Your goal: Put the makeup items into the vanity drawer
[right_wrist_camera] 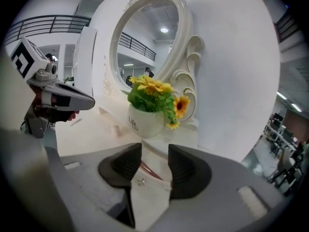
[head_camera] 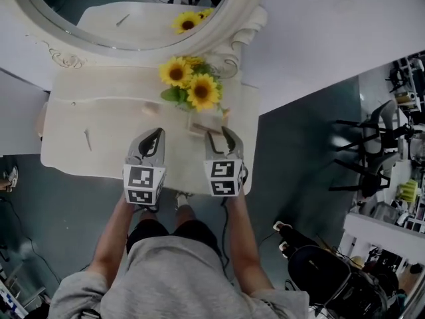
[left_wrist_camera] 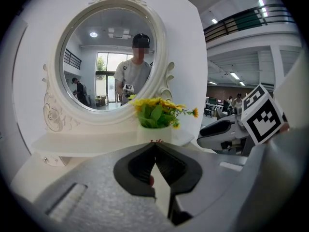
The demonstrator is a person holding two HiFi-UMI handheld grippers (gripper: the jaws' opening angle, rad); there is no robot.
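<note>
1. The pouch (right_wrist_camera: 149,190) lies on the tabletop (head_camera: 99,158) near the flowerpot (right_wrist_camera: 143,122) and shows between your right gripper's (right_wrist_camera: 154,149) spread fingers.
2. A pencil (head_camera: 87,139) lies well left.
3. Your left gripper's (left_wrist_camera: 155,145) fingers are pressed together at the tips.

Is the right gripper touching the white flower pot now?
Apart. The right gripper view shows it: a strip of bare tabletop lies between the tips of the open right gripper and the flower pot, which stands farther back.
</note>
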